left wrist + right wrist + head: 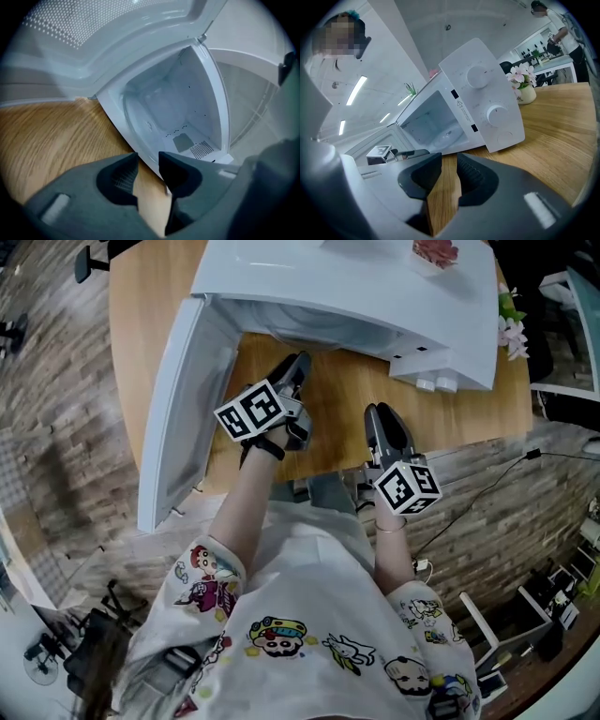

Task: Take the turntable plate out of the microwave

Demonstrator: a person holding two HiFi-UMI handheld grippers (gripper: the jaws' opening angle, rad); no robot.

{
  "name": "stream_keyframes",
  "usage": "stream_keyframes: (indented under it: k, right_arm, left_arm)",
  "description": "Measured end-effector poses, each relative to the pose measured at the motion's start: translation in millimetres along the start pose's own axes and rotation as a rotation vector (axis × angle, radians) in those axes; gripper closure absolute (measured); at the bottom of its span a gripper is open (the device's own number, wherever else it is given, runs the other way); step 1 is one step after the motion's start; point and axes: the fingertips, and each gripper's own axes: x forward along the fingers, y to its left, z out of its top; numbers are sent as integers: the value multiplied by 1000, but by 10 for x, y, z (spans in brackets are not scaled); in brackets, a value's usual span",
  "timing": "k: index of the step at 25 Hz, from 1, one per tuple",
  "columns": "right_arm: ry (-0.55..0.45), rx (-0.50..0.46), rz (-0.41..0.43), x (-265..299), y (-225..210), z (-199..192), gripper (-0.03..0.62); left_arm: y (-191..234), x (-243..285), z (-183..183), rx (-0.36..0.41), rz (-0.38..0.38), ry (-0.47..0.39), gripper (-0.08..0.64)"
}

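A white microwave oven (375, 296) is standing along the top of the head view on a light wooden table (347, 399), its door (178, 418) swung wide open toward the left edge of the frame.

The left gripper (298, 367) - dark grey, with a marker cube (251, 411) on its back - is being held left of centre, just below the open cavity, and is being pointed into it. In the left gripper view its jaws are standing a narrow way apart with nothing between them. Only wood grain is being shown through the gap, and the tips are lying near the cavity's front rim; whether they are touching it cannot be told.

The right gripper (380, 413) is being held right of centre, over bare table below the microwave's front. In the right gripper view its jaws are likewise narrowly parted and empty, with wood showing between them.

The clear round glass turntable plate (448, 136) is lying on the cavity floor inside the microwave, left of centre in the right gripper view and apart from both grippers. In the left gripper view it is too faint to be made out.

On the front panel, 2 round dials (478, 75) are being shown one above the other. A pot of pale pink flowers (524, 82) is standing on the table just right of the microwave. A white shirt printed with cartoon figures (300, 615) is filling the bottom of the head view.
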Motion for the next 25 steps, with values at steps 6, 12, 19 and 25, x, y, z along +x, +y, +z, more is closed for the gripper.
stream_keyframes:
  k: [6,12,19,25]
  right_arm:
    - [11,10,-8,-35,-61,-7,494]
    - [10,22,-18,-87,-71,-40,495]
    - [3,34,-28,-130,-89,-50,499]
    - [13,38,-15,-115,-34,-87,502]
  left_arm:
    - [37,100,61,-58,-7,-21,430]
    - [90,196,148,-67,18,-37,439]
    - [146,233,187,-114,40,-61,488]
    - [138,190,139,-147,41,-74,499]
